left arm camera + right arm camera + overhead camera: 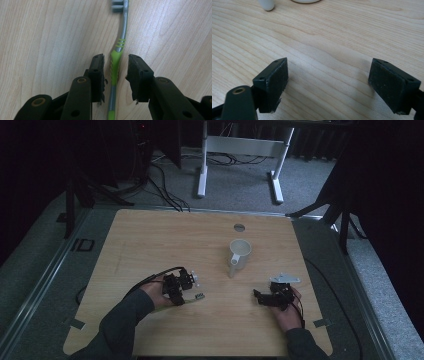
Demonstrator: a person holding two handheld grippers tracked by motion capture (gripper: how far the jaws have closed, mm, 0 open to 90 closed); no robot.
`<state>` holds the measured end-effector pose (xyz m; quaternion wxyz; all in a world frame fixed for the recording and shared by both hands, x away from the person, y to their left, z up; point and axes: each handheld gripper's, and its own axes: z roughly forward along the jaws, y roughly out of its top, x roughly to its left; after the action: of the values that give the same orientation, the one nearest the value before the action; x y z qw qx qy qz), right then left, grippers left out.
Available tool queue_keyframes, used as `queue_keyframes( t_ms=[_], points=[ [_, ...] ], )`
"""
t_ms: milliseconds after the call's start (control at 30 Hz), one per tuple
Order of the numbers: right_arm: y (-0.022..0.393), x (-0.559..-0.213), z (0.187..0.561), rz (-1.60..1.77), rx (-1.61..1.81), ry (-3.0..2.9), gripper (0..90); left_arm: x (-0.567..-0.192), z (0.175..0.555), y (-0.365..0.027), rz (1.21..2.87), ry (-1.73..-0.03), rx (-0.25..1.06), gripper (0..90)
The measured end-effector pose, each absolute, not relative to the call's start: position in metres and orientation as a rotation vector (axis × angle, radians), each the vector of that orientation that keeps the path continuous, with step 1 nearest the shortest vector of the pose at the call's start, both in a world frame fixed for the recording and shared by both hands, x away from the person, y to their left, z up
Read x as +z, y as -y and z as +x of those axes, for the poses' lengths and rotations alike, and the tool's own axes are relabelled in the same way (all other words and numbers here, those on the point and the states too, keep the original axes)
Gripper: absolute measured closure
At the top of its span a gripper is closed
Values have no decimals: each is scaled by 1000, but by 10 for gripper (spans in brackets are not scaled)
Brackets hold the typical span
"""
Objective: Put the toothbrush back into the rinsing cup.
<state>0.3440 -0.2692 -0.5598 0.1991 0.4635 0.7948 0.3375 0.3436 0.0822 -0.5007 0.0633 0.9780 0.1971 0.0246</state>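
A: While the left gripper (116, 75) hangs low over the table (150, 245), where does the toothbrush (115, 65) lie?

B: Flat on the wood, right between the two black jaws. They stand apart on either side of its green handle, and I see a thin gap on each side, so nothing is clamped yet. The bristled head points away from the gripper, toward the top of the left gripper view.

A: So which step would you call this?

B: I judge it the approach to a pickup, with the jaws lined up and the squeeze not yet made.

A: And the right gripper (328, 85)?

B: Its jaws are spread wide over bare wood and hold nothing. In the high view it rests near the right front of the table, with the white mug (239, 255) standing farther back, open side up, well apart from the brush.

A: What does the next move call for?

B: Probably a slight drop, then closing squarely on the green grip. The handle is thin and lies flat, so the jaw tips must reach nearly to the wood or they may slide off it.
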Motion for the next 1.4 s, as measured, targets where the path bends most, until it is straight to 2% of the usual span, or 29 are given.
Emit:
queue_keyframes(
  t_ms=[1400],
  points=[
    [269, -560, 344, 1295, 943, -2223, 159, -516, 348, -76, 3042, -613, 64, 766]
  ],
)
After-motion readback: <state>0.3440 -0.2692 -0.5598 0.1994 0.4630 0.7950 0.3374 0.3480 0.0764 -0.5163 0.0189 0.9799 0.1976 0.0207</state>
